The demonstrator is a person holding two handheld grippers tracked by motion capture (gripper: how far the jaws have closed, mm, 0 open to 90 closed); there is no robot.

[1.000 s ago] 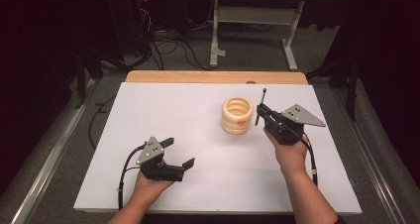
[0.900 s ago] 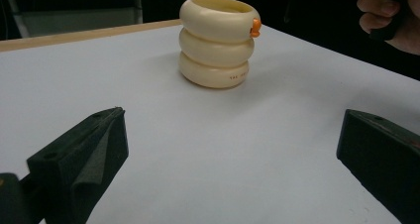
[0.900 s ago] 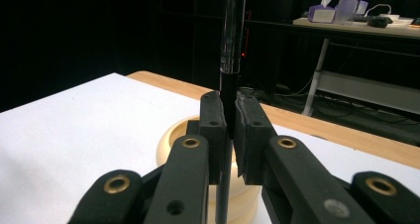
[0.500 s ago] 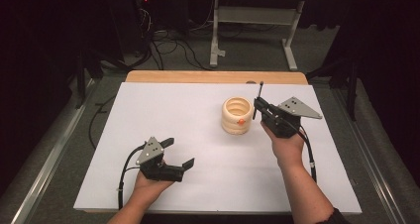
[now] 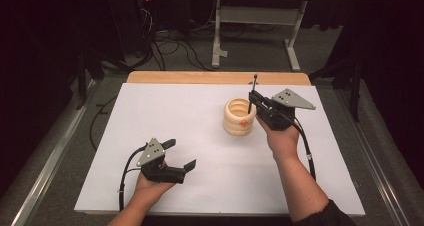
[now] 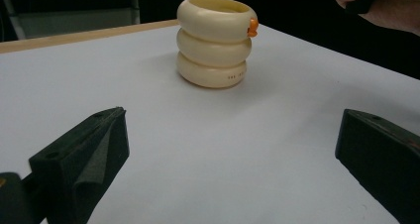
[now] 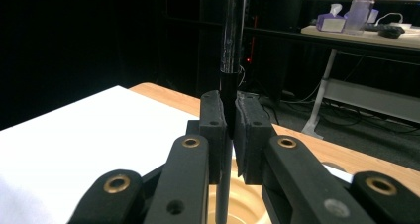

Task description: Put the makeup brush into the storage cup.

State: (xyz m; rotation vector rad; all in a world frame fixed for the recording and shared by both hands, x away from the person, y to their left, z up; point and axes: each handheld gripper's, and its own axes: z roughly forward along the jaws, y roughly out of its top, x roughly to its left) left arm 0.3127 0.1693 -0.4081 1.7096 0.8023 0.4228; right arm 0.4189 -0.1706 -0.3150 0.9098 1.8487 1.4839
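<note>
The right gripper (image 5: 256,102) is pinching a thin black pen (image 7: 232,60) upright, its lower end hanging just over the mouth of the cream ringed holder (image 5: 240,117) far right of centre. The drop is looking nearly done; lowering and releasing are remaining. The left gripper (image 5: 181,155) is resting spread and empty, near left on the white table (image 5: 165,111).

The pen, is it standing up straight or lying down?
Standing up. The right tool pinches the pen upright, its lower end pointing down into the open top of the cream ring holder.
</note>
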